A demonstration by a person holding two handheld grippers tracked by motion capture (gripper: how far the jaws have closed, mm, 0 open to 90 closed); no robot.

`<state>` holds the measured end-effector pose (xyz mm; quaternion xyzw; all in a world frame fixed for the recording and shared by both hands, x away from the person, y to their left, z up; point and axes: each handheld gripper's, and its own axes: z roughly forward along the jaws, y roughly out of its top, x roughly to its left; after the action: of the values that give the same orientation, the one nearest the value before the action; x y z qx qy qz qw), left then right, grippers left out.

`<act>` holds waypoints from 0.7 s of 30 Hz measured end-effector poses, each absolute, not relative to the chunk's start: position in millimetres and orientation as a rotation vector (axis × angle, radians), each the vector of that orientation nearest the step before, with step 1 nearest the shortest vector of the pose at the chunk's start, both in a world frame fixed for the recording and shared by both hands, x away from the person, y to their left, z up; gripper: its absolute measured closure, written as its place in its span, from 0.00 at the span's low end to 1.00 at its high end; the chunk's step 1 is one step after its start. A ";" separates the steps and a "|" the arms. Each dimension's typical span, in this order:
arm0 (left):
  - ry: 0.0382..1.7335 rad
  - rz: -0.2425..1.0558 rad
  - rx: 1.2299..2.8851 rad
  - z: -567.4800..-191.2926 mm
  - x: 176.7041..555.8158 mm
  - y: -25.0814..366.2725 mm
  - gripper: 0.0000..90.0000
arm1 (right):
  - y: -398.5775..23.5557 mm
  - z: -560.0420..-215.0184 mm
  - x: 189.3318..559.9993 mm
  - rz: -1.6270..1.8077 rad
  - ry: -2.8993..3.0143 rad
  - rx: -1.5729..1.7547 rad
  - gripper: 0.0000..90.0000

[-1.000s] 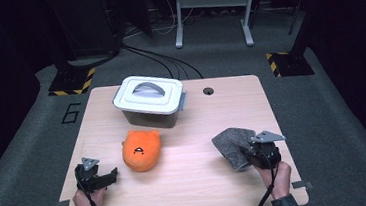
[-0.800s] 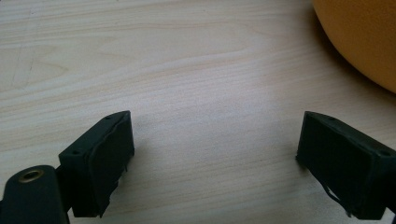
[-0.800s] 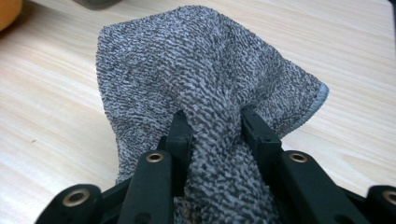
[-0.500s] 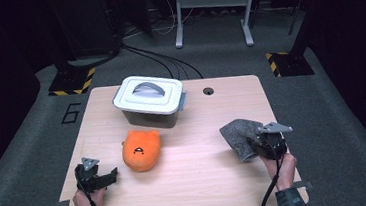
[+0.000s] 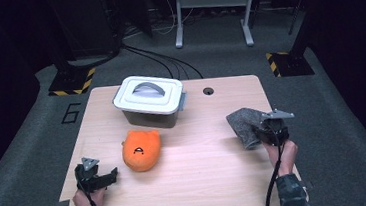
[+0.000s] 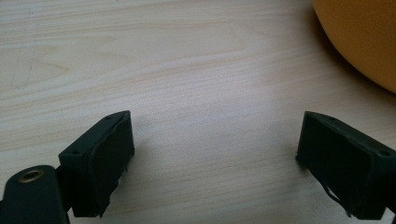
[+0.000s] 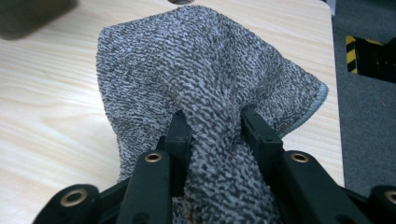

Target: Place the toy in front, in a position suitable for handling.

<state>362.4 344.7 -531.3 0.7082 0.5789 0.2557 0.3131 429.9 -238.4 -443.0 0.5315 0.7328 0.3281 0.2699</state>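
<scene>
Grasp complete: right gripper jaws clamped on a fold of grey cloth bunched between them; left gripper jaws apart over bare surface, cloth's placement outstanding.

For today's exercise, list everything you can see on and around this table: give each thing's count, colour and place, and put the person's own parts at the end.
Table: one, light wood, centre of the high view.
Lidded box: one, white lid with a handle over a grey body, far left-centre of the table.
Plush toy: one, orange, in front of the box.
Cloth: one, speckled grey, right side of the table, bunched between the right gripper's fingers.
Cable hole: one, dark, far edge of the table.
Number six: one, dark, on the grey floor left of the table.
Left gripper: one, black, near left corner, open over bare wood.
Right gripper: one, black, closed on the cloth.
Hands: two, at the near edge.
</scene>
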 end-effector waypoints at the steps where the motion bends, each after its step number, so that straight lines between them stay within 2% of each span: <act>1: 1.526 0.675 1.868 -531.3 362.4 344.7 0.12 | -239.7 -444.4 432.7 0.878 1.968 1.438 0.74; 10: 1.526 0.675 1.867 -531.3 362.4 344.6 0.12 | -244.3 -460.9 459.4 0.826 1.934 1.508 0.72; 15: 1.527 0.675 1.867 -531.3 362.4 344.7 0.12 | -244.5 -472.5 477.8 0.783 1.924 1.538 0.65; 16: 1.527 0.675 1.867 -531.3 362.4 344.7 0.12 | -245.0 -478.5 486.3 0.750 1.935 1.588 0.55; 17: 1.527 0.675 1.867 -531.3 362.4 344.7 0.12 | -245.0 -478.5 486.3 0.750 1.935 1.588 0.55; 18: 1.527 0.676 1.866 -531.3 362.5 344.7 0.12 | -247.4 -481.7 486.7 0.749 1.933 1.625 0.43; 19: 1.530 0.673 1.864 -531.3 362.4 344.6 0.12 | -248.7 -482.6 484.3 0.763 1.933 1.640 0.36; 21: 1.529 0.674 1.865 -531.3 362.4 344.6 0.12 | -250.7 -481.6 475.3 0.790 1.931 1.636 0.28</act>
<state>362.4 344.6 -531.3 0.7073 0.5798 0.2556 0.3133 475.3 -250.7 -481.6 0.5986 0.7066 0.2889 0.2429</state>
